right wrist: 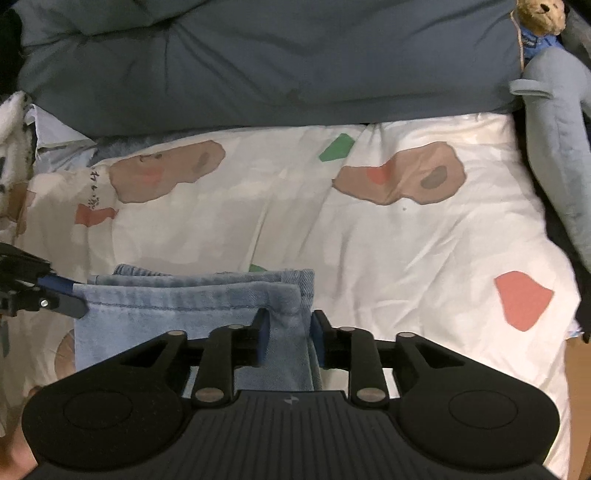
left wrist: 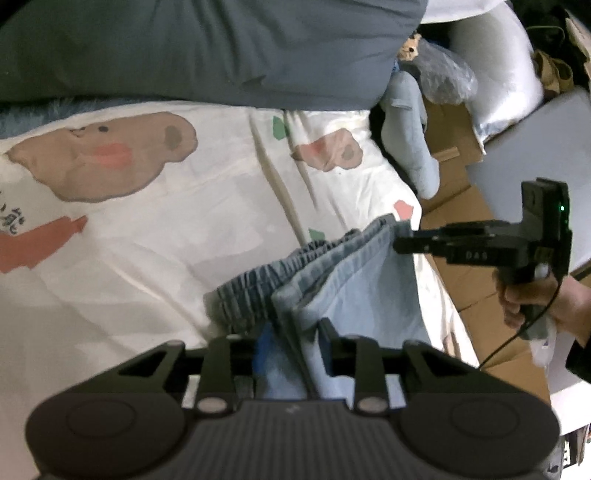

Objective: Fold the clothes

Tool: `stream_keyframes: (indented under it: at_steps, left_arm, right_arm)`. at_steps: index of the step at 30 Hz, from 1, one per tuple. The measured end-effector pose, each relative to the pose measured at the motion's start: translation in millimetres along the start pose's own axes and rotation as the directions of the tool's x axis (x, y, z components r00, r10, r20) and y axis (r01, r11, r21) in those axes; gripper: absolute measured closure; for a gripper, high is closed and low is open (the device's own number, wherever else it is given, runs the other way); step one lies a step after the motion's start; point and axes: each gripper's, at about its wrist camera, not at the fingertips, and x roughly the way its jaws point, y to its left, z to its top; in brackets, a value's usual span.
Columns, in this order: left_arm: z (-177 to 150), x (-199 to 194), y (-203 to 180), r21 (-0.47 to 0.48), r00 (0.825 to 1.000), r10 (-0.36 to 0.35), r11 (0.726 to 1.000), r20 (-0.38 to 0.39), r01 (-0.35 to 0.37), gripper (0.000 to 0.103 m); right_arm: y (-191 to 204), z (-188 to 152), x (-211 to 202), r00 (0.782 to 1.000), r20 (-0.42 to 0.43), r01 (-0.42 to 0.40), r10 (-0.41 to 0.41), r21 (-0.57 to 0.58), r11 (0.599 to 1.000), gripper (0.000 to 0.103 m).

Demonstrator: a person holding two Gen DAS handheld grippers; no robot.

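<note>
- A white bedsheet [right wrist: 288, 229] printed with brown bear faces and red and green patches covers the bed and fills most of both views; it is creased, with a long fold running toward the near edge.
- A dark grey-blue duvet [right wrist: 258, 62] lies bunched along the far edge of the bed, overlapping the sheet's far border.
- A pale blue plush toy [right wrist: 557, 147] hangs down at the bed's far right corner; a small brown teddy [right wrist: 541, 14] sits just above it, touching the duvet's end.
- Flattened cardboard [left wrist: 458, 206] lies beyond the bed's right edge, in the left wrist view; a grey flat panel [left wrist: 535, 155] rests beside it.
- A pair of light blue jeans [right wrist: 184, 314], folded into several layers, sits at the near edge of the bed toward its right side; the gathered waistband [left wrist: 255, 284] shows behind the front layer; the top edge is stretched between the two grippers.
- The left gripper [left wrist: 291, 332] is clamped on one upper corner of the jeans, cloth bunched between its blue-padded fingers; in the right wrist view it reaches in from the left edge [right wrist: 62, 295].
- The right gripper [right wrist: 288, 321] is clamped on the other upper corner, denim pinched between its fingers; seen from the left wrist camera [left wrist: 400, 243] its tip meets the fabric's corner.
- A hand [left wrist: 532, 299] grips the right gripper's handle; a black cable trails below it.
</note>
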Motion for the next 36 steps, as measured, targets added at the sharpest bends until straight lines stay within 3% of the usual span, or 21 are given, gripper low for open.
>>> stream_keyframes:
  at_steps: [9, 19, 20, 21, 22, 23, 29, 36]
  left_arm:
    - [3, -20, -14, 0.062, 0.996, 0.029, 0.997, 0.086, -0.034, 0.073]
    - [0, 5, -16, 0.051, 0.999, 0.026, 0.998, 0.038, -0.028, 0.073]
    - [0, 6, -16, 0.051, 0.999, 0.024, 0.998, 0.039, -0.026, 0.075]
    - [0, 5, -17, 0.051, 0.999, 0.014, 0.999, 0.045, -0.016, 0.086]
    - [1, 3, -18, 0.055, 0.999, 0.006, 0.998, 0.051, -0.009, 0.092]
    - [1, 0, -20, 0.062, 0.998, 0.000, 0.998, 0.056, -0.004, 0.094]
    - [10, -14, -32, 0.086, 0.996, -0.035, 0.996, 0.076, 0.028, 0.096]
    - [15, -15, -31, 0.083, 0.996, -0.017, 0.996, 0.087, 0.010, 0.096]
  right_arm:
    - [5, -3, -7, 1.000, 0.022, 0.002, -0.001, -0.035, 0.999, 0.073]
    - [-1, -5, 8, 1.000, 0.014, 0.000, 0.001, -0.026, 1.000, 0.067]
    - [-1, -5, 9, 1.000, 0.016, -0.003, 0.004, -0.033, 0.999, 0.070]
    - [-1, -5, 7, 1.000, 0.022, -0.008, 0.009, -0.036, 0.999, 0.076]
    - [-2, -6, 6, 0.999, 0.030, -0.013, 0.014, -0.036, 0.999, 0.091]
    - [-1, -6, 3, 0.999, 0.035, -0.013, 0.014, -0.041, 0.999, 0.097]
    - [3, -7, -15, 0.997, 0.071, 0.012, -0.007, -0.064, 0.998, 0.097]
    - [-1, 0, -20, 0.995, 0.092, 0.040, -0.036, -0.045, 0.998, 0.097]
